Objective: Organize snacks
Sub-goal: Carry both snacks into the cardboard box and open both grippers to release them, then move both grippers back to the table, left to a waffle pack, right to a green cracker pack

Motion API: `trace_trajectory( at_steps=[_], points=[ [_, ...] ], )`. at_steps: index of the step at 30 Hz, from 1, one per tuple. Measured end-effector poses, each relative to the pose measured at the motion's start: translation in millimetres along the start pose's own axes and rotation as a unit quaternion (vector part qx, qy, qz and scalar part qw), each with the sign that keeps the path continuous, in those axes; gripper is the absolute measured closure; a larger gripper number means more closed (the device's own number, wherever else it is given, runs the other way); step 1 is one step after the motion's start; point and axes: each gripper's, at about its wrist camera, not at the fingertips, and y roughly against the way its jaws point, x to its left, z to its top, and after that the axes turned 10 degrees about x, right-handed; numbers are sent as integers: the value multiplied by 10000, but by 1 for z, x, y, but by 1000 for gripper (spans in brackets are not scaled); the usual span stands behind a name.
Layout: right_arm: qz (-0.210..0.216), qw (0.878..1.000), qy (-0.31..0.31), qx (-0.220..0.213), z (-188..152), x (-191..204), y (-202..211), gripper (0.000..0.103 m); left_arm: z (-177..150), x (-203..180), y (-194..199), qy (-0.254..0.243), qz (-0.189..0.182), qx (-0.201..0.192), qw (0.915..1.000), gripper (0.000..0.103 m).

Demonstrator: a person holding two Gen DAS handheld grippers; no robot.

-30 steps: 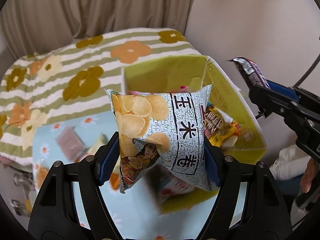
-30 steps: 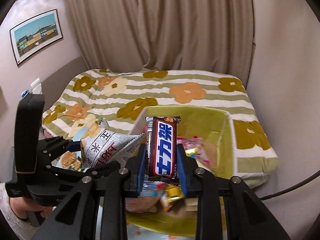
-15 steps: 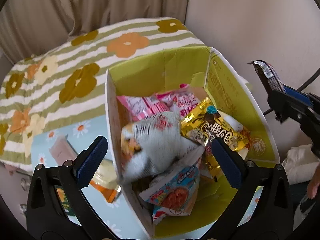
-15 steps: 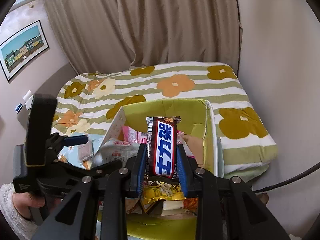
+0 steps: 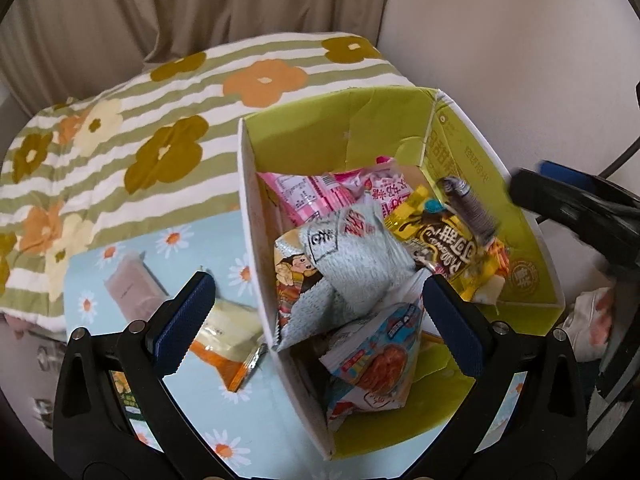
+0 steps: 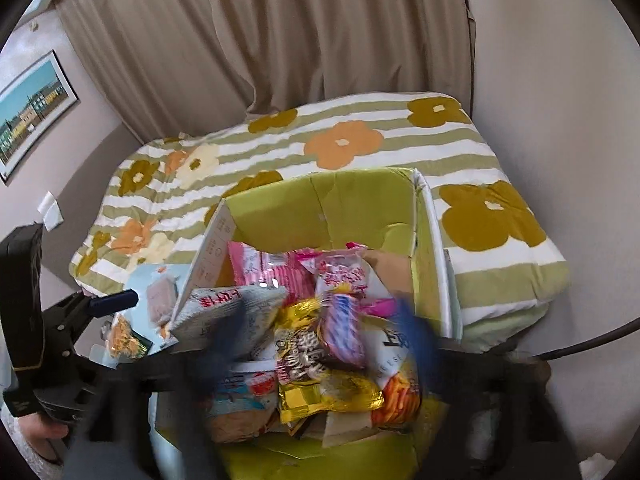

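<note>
Left tongs point(image 5: 316, 316): spread wide, nothing between the pads; a sec ago they held the chip bag.
Chip bag point(image 5: 344, 264): now in the box, lying crumpled vs. the left wall, on top of other packs.
Right tongs point(image 6: 324, 344): jaws opening, blurred w/ motion; nothing pressed between them now. Half a sec ago they were clamped on the choc bar.
Choc bar point(image 6: 344, 332): loose, blurred, on or just above the gold pack point(image 6: 320, 380) mid-box; in the left view it showed as a grey streak point(image 5: 472, 212) nr the right wall. Cannot tell if it had fully settled.
Box point(image 5: 532, 236): green inside, open top, on the bed's near edge, close to the right corner; pink packs point(image 5: 316, 196) at the back, noodle-print pack point(image 5: 372, 364) at the front.
Left outside: pale yellow pack point(image 5: 228, 336) and brownish pack point(image 5: 132, 292) on the blue daisy mat point(image 5: 176, 240), just left of the box.
Meaning: both drops done almost together, so two more snacks were filed; judged partway, since at least two packs waited on the mat.
Next (guess): left tongs nearest the yellow pack, prob. that one.
Risk: box getting full, top items could slide.
</note>
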Motion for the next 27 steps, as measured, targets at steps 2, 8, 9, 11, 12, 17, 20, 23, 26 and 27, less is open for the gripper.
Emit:
trace_trajectory(
  at_steps=[2, 8, 9, 11, 12, 17, 20, 23, 26, 27],
  points=[
    [-70, 10000, 2, -68, -5, 0, 2, 0, -5, 3, 3, 23, 7, -28, 10000, 1],
    [-192, 9998, 72, -40, -17, 6, 8, 0, -18, 5, 14, 61, 50, -84, 9999, 1],
    [-190, 9998, 80, -51, -19, 8, 10, 0, -21, 5, 18, 63, 62, -118, 9999, 1],
    [-164, 9997, 131, -96, -22, 12, 18, 0, -26, 6, 24, 61, 84, -180, 9998, 1],
    [-163, 9997, 165, -116, -23, 15, 21, 0, -28, 6, 26, 63, 100, -208, 9997, 1],
    [-179, 9989, 352, -243, -28, 30, 37, 0, -44, 9, 45, 163, 203, -389, 9989, 1],
    [-84, 9979, 535, -345, -30, 42, 47, 0, -56, 15, 58, 253, 376, -516, 9976, 1],
    [-76, 9956, 840, -418, -31, 58, 52, 0, -68, 26, 70, 372, 575, -625, 9957, 0],
    [-16, 9937, 1030, -446, -34, 78, 55, 0, -80, 42, 80, 530, 666, -704, 9939, 1],
    [32, 9932, 1072, -444, -34, 84, 55, 0, -82, 46, 82, 572, 682, -715, 9935, 1]
  ],
)
